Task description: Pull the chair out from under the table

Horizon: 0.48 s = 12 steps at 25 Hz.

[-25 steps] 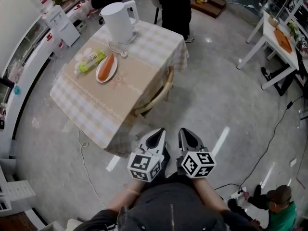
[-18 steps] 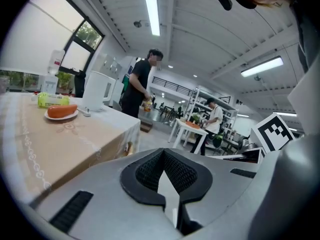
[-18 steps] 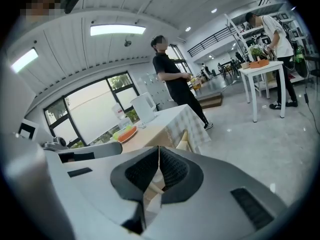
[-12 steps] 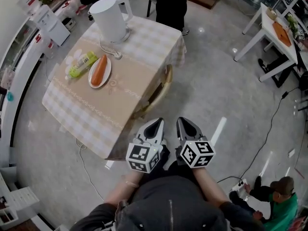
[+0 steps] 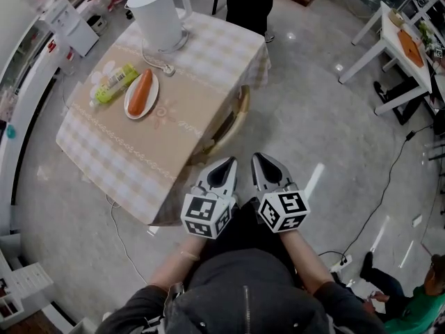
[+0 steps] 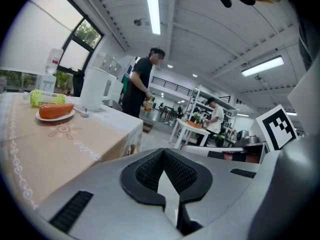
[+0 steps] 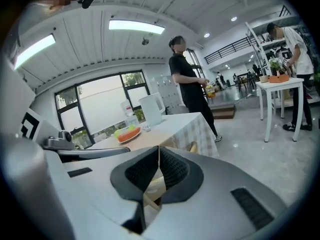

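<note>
Hovering side by side, the grey left gripper [image 5: 228, 163] and right gripper [image 5: 258, 159], each pressed together and empty, have edged nearer the one pale wooden chair [image 5: 240, 115], tucked under the single checked-cloth desk [image 5: 208, 61] carrying one white kettle [image 5: 157, 9].

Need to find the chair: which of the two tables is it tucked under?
The cloth-covered table with the kettle; the chair has its curved wooden back showing at that table's right edge. The white table shows no chair.

The room is bright. Long ceiling lights [image 6: 152, 9] shine above the desk [image 6: 60, 149]. The floor [image 5: 314, 181] beside it glares. Picture edges bend and go dark.
</note>
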{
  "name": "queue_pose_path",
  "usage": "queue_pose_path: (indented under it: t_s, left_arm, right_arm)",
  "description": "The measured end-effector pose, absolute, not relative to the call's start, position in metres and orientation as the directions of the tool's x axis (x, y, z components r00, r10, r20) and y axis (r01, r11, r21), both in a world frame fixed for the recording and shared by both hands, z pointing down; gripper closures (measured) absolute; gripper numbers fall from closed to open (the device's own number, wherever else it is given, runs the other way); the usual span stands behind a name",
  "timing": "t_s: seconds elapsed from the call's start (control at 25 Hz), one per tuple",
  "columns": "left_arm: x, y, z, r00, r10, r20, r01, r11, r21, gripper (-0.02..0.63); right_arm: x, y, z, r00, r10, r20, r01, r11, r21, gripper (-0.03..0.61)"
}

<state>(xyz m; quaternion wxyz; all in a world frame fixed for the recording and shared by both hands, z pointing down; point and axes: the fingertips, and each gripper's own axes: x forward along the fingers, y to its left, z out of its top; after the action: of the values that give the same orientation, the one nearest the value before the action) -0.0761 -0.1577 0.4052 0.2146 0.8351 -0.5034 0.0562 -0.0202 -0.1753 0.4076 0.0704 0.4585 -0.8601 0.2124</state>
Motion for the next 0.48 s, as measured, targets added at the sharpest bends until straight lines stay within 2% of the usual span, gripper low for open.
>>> queue_pose_path:
  t_s: [0.48]
  left_arm:
    - [-0.086, -0.180, 0.414, 0.375, -0.857, 0.354, -0.917, -0.286, 0.280, 0.604]
  right_arm:
    - [-0.032, -0.210, 0.412, -0.679, -0.639, 0.362, -0.728, 0.649, -0.219, 0.566]
